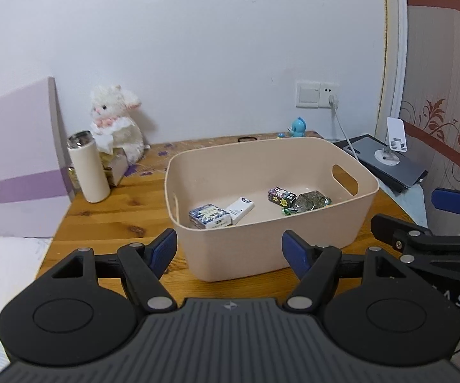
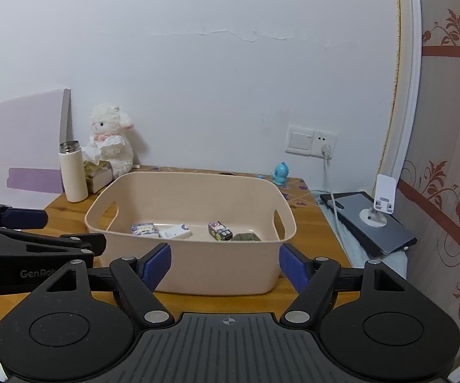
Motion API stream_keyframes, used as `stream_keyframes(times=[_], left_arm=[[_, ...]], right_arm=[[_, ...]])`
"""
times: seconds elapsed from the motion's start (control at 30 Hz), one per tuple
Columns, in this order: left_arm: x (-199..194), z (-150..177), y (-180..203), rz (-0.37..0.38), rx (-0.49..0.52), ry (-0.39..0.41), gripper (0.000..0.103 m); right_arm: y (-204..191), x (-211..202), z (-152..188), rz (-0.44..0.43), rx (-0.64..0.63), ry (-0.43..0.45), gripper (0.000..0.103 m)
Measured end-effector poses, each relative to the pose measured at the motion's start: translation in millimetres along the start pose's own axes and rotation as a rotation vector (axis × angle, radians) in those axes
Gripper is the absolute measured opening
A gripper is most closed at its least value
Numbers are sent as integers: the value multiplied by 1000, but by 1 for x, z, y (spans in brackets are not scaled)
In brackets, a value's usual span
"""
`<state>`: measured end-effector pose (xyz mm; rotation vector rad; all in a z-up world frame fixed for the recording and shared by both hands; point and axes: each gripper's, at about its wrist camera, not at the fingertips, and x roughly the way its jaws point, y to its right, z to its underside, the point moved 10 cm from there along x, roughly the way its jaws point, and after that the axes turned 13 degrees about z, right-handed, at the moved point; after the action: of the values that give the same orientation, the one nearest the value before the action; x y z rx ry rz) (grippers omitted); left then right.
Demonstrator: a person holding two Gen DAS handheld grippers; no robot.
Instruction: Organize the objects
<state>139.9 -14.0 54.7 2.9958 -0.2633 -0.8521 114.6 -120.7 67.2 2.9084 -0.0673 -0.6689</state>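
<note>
A beige plastic bin (image 1: 262,255) (image 2: 198,274) stands on the wooden table. In it lie a blue-white box (image 1: 209,216) (image 2: 144,229), a white packet (image 1: 240,209) (image 2: 175,232), a dark patterned box (image 1: 281,196) (image 2: 219,231) and a green foil packet (image 1: 313,201) (image 2: 246,237). My left gripper (image 1: 230,250) is open and empty, in front of the bin's near wall. My right gripper (image 2: 225,266) is open and empty, also in front of the bin. Each gripper shows at the edge of the other's view.
At the back left stand a cream flask (image 1: 88,167) (image 2: 72,172), a tissue box (image 1: 115,166) and a white plush lamb (image 1: 118,118) (image 2: 112,140). A blue toy (image 1: 298,127) (image 2: 281,172) sits at the back right. A laptop with a phone stand (image 1: 389,162) (image 2: 376,223) lies to the right, a cable (image 1: 345,134) running to it.
</note>
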Motion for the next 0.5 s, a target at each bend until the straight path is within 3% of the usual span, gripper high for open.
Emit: stream_keyframes(times=[0.5], left_arm=[[-58, 43, 2, 11, -47, 13, 75]], right_arm=[[5, -59, 27, 0, 13, 31, 79]])
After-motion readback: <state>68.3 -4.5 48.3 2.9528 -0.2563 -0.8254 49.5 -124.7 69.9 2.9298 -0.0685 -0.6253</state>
